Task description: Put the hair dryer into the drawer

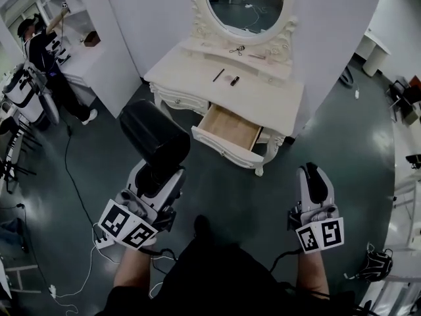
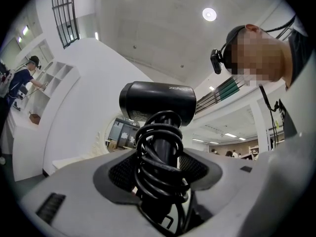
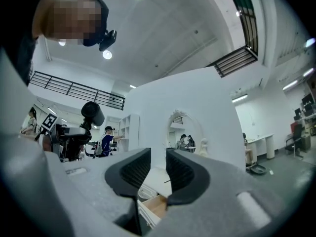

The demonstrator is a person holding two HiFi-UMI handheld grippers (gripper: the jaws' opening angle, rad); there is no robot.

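Now | left gripper (image 1: 156, 175) pinches dryer (image 1: 152, 135), cord (image 2: 160, 157) coiled on handle | right gripper (image 1: 314, 175) slightly apart, empty | drawer (image 1: 230, 127) open, far | risk: cord may loosen, snag drawer front

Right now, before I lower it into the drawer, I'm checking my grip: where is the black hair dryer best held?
Likely the cord-wrapped handle of the black hair dryer, from below, as the left hand-held gripper has it: the handle is slim enough to fit between the jaws, while the barrel above is wide and round.
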